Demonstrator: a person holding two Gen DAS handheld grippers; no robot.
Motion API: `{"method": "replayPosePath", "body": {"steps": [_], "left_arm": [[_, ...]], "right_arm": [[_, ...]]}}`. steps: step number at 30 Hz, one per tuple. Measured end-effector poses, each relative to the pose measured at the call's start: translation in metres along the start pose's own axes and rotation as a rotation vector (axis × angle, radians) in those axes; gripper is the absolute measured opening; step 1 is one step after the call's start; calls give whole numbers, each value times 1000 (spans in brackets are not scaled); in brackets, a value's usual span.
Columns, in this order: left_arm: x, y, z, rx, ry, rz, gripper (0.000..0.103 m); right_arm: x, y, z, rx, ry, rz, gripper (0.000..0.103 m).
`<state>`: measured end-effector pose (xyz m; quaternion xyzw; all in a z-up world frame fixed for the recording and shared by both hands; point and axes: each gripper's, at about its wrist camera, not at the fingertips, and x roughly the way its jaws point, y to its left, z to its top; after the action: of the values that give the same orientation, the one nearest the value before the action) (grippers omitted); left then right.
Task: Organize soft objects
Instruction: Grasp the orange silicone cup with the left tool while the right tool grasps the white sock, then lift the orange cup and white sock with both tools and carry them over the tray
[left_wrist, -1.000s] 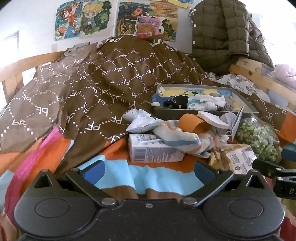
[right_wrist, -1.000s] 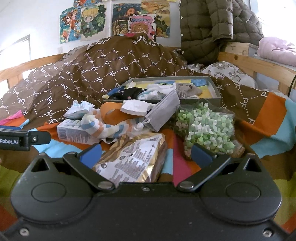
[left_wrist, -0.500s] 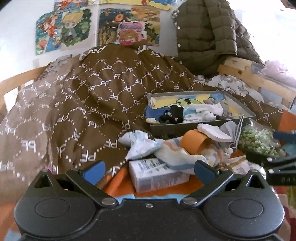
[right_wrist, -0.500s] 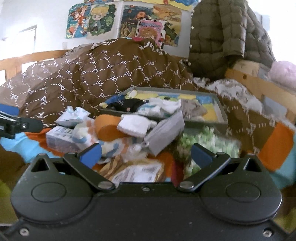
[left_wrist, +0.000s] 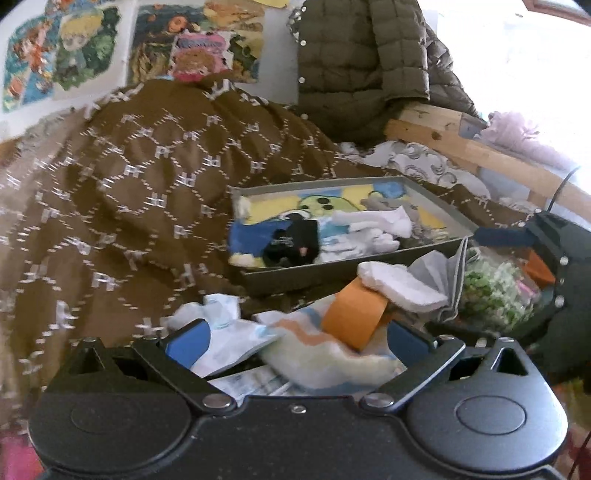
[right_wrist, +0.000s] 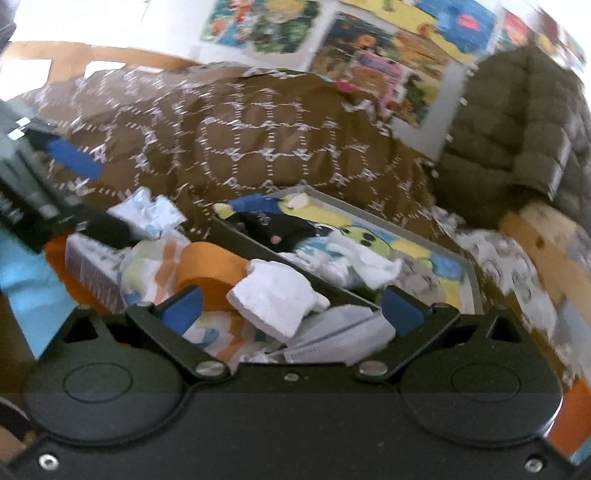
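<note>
Left wrist view looks onto a heap of soft things on the bed: a limp striped cloth in cream, orange and pale blue, with a smooth orange band curled over it and a thick white folded sock lying on top. The left gripper hovers right at this heap with its blue-padded fingers spread wide, the cloth lying between them but not pinched. A crinkled pale-blue and white packet rests at the left of the heap, and under it shows the printed face of a small carton. A pleated grey face mask stands on edge just right of the sock. Behind the heap sits a shallow grey tray with straight walls, holding a bright cartoon-printed cloth, a black sock and rumpled white socks. Right wrist view shows the right gripper close over the same white sock and mask, its fingers likewise held apart and gripping nothing. A clear bag of green and white pellets lies to the right, partly hidden by the right gripper's black body. A brown quilt with a white dotted lattice rises behind everything; a puffy olive jacket hangs beyond, with cartoon posters on the wall and a wooden rail at the right.
</note>
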<state>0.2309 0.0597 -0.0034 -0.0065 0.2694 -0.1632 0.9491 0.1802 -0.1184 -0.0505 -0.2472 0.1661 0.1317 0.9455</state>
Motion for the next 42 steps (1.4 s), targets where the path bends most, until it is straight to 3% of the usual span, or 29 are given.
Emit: {"method": "replayPosePath", "body": {"steps": [5,11,16,22,26,36,42], "left_arm": [[28,2,5,-117,42,-87,83],[55,5,3,-270,117,-152,61],[65,7,3,-333,140,-178,50],[68,11,2,-384,155,-187,46],[68,12,2,-389,155,-193,41],[68,21,1,-466,157,-217,44],[67,14,4,-417,150,-186,33]], "right_arm": [[7,14,3,-119,-9,7,95],[14,22,1,-143,18,32,79],[17,22,-3,-166,27,45,67],[20,23,-5,-193,32,57,51],[20,23,-6,-210,28,57,23],[15,20,-12,-197,50,59,14],[13,18,-14,-191,53,48,11]]}}
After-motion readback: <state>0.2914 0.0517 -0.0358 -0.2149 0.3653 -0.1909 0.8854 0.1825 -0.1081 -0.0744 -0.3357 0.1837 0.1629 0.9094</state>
